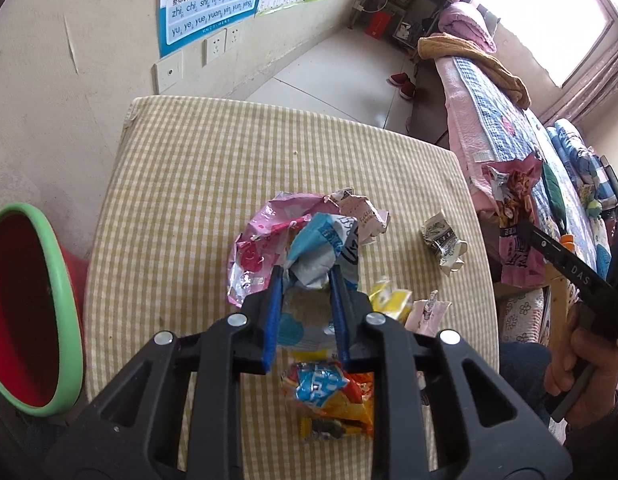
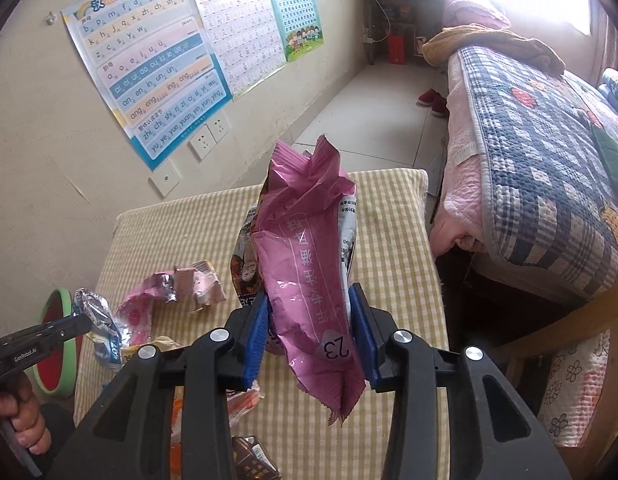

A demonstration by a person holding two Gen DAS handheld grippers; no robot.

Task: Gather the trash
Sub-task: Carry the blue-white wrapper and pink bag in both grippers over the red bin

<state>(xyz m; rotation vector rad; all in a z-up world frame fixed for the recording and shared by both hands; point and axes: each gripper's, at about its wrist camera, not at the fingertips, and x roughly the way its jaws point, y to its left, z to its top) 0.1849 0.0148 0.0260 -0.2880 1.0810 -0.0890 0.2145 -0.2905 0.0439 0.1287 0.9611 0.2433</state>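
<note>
In the left wrist view, the left gripper (image 1: 307, 276) sits low in the centre of the frame, its blue-padded fingers (image 1: 274, 312) closed on a crumpled blue-and-silver wrapper (image 1: 325, 248) that stands up between the tips above the checked tablecloth (image 1: 181, 184). Just behind it, toward the middle of the frame, lies a flattened pink foil bag (image 1: 255, 256), touching a pale pink crumpled wrapper (image 1: 365, 210) at its upper right. A black-and-white crumpled wrapper (image 1: 443, 242) lies apart to the right, near the cloth's edge. Below the fingers an orange-and-blue snack packet (image 1: 329, 396) rests flat, with a yellow wrapper (image 1: 391, 300) and a small pale pink sachet (image 1: 427, 312) just to the right of the gripper. At the far left edge stands a red bin with a green rim (image 1: 65, 292), beside the table. In the right wrist view, the right gripper (image 2: 309, 328) fills the lower centre, its blue pads (image 2: 255, 334) clamped on a tall pink snack bag (image 2: 309, 264) that rises upright toward the middle of the frame, a white round sticker marked 23 near its lower end. The same bag shows at the right edge of the left view, lifted off the table beside the patchwork quilt (image 1: 505, 120). A pinyin poster (image 2: 145, 64) hangs on the wall at upper left.
</note>
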